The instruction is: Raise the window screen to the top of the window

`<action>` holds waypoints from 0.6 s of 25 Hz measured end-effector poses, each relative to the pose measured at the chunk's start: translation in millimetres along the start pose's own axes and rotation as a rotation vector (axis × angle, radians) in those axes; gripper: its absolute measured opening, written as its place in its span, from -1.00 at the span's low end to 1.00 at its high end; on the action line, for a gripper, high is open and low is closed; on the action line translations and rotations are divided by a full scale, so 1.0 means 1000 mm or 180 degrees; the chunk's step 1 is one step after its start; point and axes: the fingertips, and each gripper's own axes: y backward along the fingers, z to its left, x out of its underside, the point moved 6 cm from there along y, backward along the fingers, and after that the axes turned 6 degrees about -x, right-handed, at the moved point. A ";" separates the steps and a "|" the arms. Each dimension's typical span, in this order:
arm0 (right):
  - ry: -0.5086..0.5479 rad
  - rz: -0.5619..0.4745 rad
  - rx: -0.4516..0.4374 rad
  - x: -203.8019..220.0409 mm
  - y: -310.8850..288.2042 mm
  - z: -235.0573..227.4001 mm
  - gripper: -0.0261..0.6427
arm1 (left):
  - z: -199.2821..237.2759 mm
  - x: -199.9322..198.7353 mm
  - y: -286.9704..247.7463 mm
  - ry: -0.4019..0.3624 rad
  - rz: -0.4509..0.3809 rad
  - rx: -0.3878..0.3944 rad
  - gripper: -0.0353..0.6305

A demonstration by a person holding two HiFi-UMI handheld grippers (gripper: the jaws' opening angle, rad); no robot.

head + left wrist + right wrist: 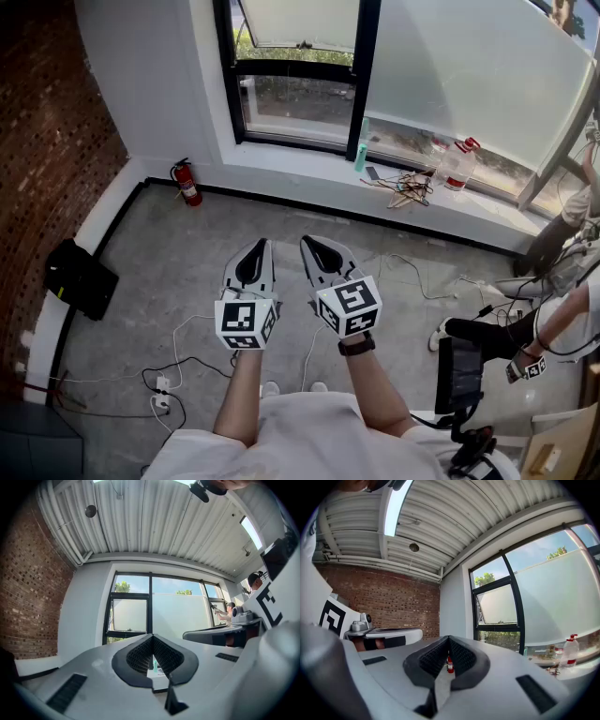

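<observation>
Forearms: both reach out level in front of the person, each hand holding a gripper over the bare floor (pixel 187 253), well short of the window sill (pixel 309 164).
Left gripper (pixel 255 253): jaws pressed together, nothing between them.
Right gripper (pixel 317 251): jaws likewise closed and empty, just beside the left one.
Window screen (pixel 469 75): a frosted sheet hanging above the sill and covering most of the large pane. Its lower edge sits near the sill, and clear glass shows over it in the left gripper view.
Step in hand: by the look of it, the approach; no contact with the screen yet.
Doing it well: walk up to the sill first and part the jaws before reaching. Take the screen's bottom edge rather than the sheet itself. No pull tab can be made out from here.
Lift: probably best straight up and even, so the screen does not skew.
Watch for: the green bottle (pixel 362 143) and plastic bottle (pixel 457 159) standing on the sill, and cables (pixel 178 361) lying on the floor back from it.
</observation>
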 end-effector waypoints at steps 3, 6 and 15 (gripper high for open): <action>-0.0004 -0.0020 0.0048 0.002 0.010 -0.012 -0.92 | -0.015 0.003 -0.005 -0.0029 0.0034 -0.0005 -0.89; 0.0018 0.0013 0.0072 0.006 0.019 -0.023 -0.92 | -0.029 0.008 -0.007 -0.0181 0.0106 -0.0073 -0.89; 0.0156 0.0313 0.0716 0.028 -0.012 -0.036 -0.92 | 0.012 0.028 -0.006 -0.0436 0.0511 -0.0674 -0.89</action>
